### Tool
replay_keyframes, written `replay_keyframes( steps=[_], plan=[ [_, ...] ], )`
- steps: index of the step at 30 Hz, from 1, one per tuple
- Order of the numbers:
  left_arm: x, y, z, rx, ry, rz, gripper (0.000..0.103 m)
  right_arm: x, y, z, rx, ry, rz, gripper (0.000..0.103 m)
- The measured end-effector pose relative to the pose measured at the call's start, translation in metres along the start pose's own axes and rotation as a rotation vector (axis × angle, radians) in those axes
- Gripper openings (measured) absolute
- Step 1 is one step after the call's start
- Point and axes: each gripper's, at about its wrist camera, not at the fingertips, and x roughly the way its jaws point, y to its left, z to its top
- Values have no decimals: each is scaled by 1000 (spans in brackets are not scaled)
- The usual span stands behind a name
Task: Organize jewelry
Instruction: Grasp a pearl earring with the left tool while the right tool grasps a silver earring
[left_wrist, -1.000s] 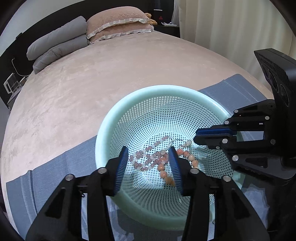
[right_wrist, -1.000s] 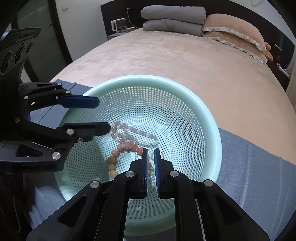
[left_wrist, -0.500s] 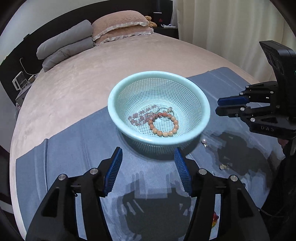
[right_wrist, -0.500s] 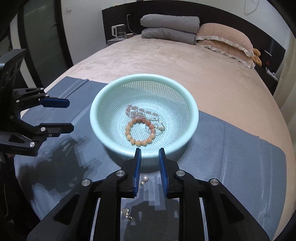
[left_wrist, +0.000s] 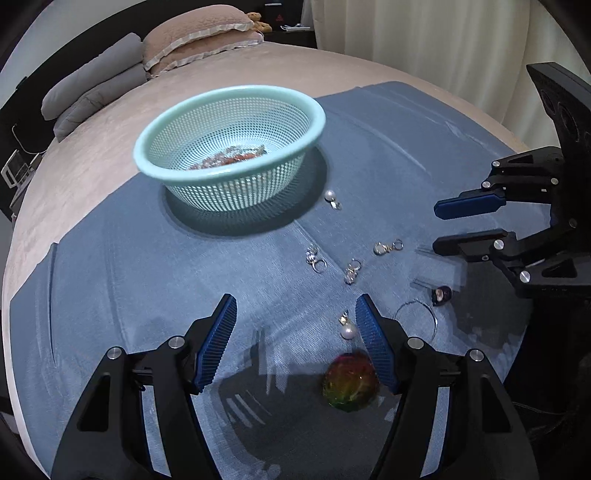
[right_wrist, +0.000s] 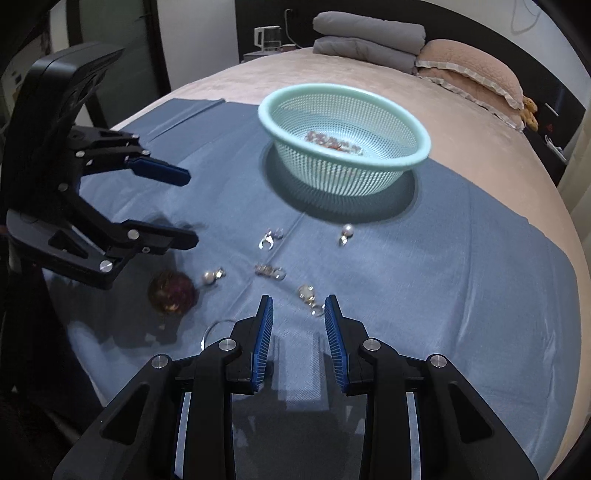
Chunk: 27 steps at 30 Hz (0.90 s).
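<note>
A mint mesh basket stands on a blue cloth and holds bead bracelets. Small jewelry lies loose on the cloth: pearl earrings, silver rings, a charm, a thin hoop and a coloured glass ball. My left gripper is open and empty above the cloth. My right gripper is open and empty near the charm.
The cloth lies on a beige bed. Grey and pink pillows sit at the headboard. A kettle stands on a side table. Curtains hang beside the bed. A small dark item lies by the hoop.
Both grippers have pulled back out of the basket and dropped low over the cloth. The right gripper's jaws have opened wider. The bracelets stay in the basket.
</note>
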Motion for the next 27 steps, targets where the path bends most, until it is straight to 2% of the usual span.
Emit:
replay_keyframes(
  steps=[6, 10, 15, 17, 21, 25, 27],
  plan=[
    [14, -8, -3, 36, 40, -17, 67, 8, 19, -24, -80, 45, 18, 27],
    [19, -7, -3, 43, 49, -34, 66, 13, 10, -26, -50, 47, 24, 27],
    [32, -12, -3, 68, 84, -58, 50, 22, 1, -19, -16, 40, 41, 27],
    [38, -14, -5, 77, 98, -66, 49, 27, -2, -13, -21, 39, 25, 27],
    [50, -12, -6, 82, 123, -80, 39, 37, -6, -3, -15, 37, 33, 27],
    [56, -9, -4, 86, 130, -96, 34, 48, -8, 9, -13, 44, 35, 26],
    [57, -7, -3, 89, 133, -104, 24, 56, -11, 12, -10, 63, 39, 26]
  ],
)
